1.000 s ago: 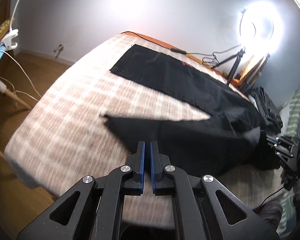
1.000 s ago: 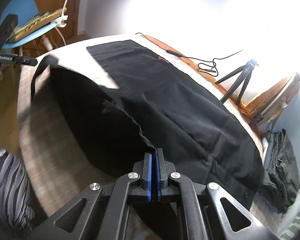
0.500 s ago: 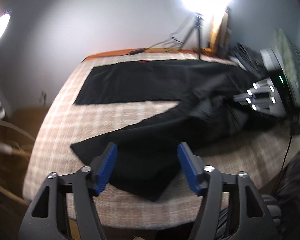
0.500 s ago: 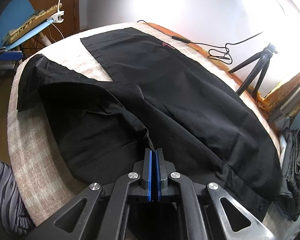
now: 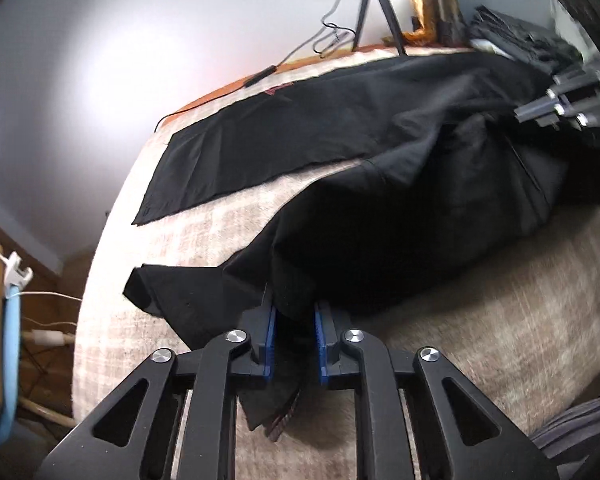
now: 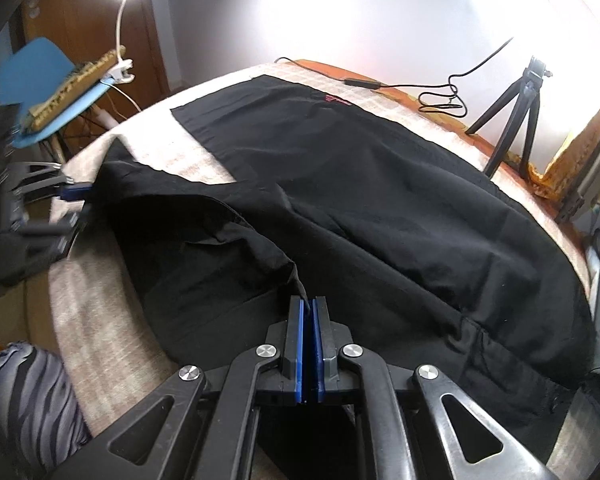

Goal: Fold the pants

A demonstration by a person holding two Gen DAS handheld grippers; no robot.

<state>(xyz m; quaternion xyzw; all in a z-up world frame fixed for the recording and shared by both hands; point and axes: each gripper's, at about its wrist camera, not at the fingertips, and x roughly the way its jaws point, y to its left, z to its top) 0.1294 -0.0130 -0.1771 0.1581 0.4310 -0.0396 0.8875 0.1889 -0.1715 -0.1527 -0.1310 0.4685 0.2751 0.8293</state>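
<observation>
Black pants (image 5: 284, 148) lie on a checked beige bed (image 5: 196, 224); the far leg is flat, the near leg is rumpled. My left gripper (image 5: 294, 316) has its blue pads partly closed around a bunched fold at the near leg's lower edge, a small gap on each side. It also shows at the left in the right wrist view (image 6: 66, 208). My right gripper (image 6: 307, 312) is shut on a pinch of fabric by the waist end of the pants (image 6: 380, 208). It also shows at the right in the left wrist view (image 5: 556, 108).
A black tripod (image 6: 516, 112) and a cable (image 6: 440, 96) stand at the bed's far edge by the wall. A blue chair with a clip lamp (image 6: 60, 92) is off the left side. Dark folded clothes (image 5: 520, 36) lie at the head end. A striped grey cushion (image 6: 28, 400) sits at the lower left.
My left gripper opened, swung around toward the near leg's edge, and has closed in around a fold of it. My right gripper stayed shut on the fabric and shifted little.
</observation>
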